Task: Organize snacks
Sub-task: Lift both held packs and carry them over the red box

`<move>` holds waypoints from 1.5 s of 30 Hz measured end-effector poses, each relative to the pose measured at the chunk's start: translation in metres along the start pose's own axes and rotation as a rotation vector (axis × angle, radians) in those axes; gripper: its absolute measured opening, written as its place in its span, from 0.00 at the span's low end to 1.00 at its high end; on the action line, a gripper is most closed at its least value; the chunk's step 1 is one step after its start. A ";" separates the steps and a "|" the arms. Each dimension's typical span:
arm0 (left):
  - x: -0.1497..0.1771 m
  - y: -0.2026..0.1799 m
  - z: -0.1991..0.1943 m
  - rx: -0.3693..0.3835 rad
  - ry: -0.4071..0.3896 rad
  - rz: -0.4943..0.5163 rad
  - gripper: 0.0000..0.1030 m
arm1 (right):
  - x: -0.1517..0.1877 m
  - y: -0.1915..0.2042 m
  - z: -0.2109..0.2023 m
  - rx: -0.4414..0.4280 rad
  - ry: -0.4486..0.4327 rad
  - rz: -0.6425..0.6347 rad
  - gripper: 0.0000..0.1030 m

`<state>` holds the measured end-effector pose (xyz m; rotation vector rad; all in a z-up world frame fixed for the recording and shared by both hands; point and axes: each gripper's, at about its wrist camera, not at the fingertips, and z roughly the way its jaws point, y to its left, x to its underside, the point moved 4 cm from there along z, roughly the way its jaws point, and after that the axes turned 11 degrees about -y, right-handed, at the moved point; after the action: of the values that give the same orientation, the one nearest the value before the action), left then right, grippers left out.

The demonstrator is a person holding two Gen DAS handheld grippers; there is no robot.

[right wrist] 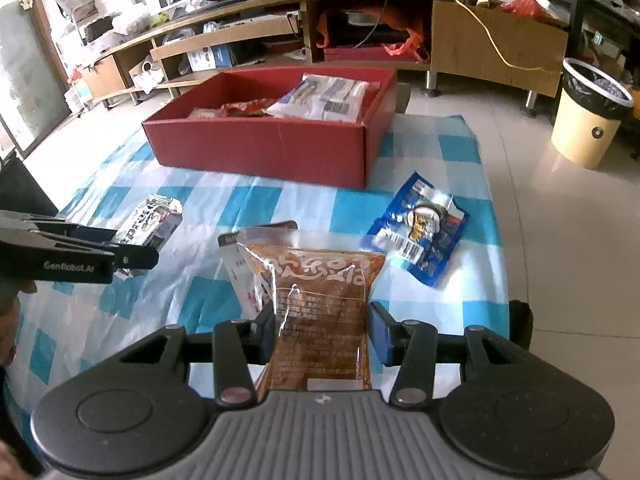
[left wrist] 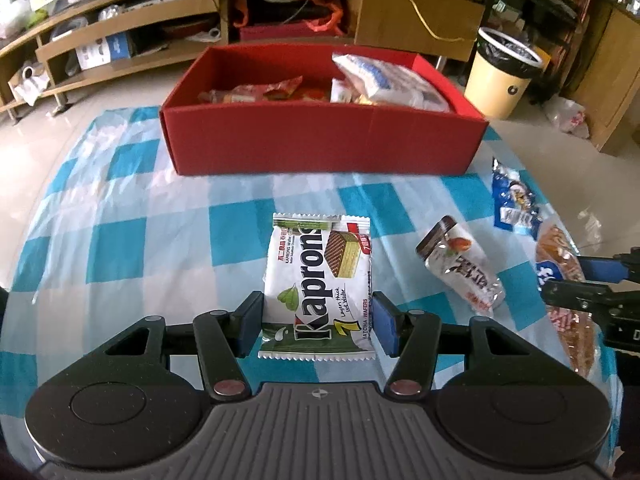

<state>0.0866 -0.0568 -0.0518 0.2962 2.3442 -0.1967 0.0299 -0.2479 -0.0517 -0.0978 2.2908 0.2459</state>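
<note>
My left gripper (left wrist: 318, 320) is shut on a white and green Kaprons wafer packet (left wrist: 316, 280), its pads pressing the packet's two long sides just above the blue checked tablecloth (left wrist: 120, 240). My right gripper (right wrist: 322, 330) is shut on a clear packet of brown snacks (right wrist: 320, 288), held slightly off the cloth. A red cardboard box (left wrist: 320, 140) stands at the far end of the table with several snack packets inside. The right wrist view shows the same box (right wrist: 260, 148) ahead to the left.
A white and brown packet (left wrist: 460, 268) and a blue packet (left wrist: 512, 204) lie on the cloth to the right. The blue packet (right wrist: 420, 228) sits near the table's right edge. A cream waste bin (right wrist: 588, 120) stands on the floor; a low wooden shelf unit (right wrist: 480, 40) is behind.
</note>
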 end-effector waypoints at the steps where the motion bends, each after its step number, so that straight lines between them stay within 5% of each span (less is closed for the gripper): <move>1: -0.001 -0.001 -0.001 0.004 -0.004 -0.001 0.62 | -0.002 0.001 -0.001 -0.001 -0.004 -0.001 0.42; 31: -0.042 0.002 -0.054 -0.031 -0.162 0.028 0.62 | -0.062 0.047 -0.024 -0.033 -0.146 -0.053 0.42; 45: -0.090 0.007 -0.022 -0.010 -0.223 0.025 0.62 | -0.112 0.061 0.012 -0.045 -0.205 -0.048 0.42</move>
<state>0.1358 -0.0588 0.0265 0.2833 2.1194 -0.1958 0.1046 -0.1868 0.0323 -0.1442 2.0768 0.2697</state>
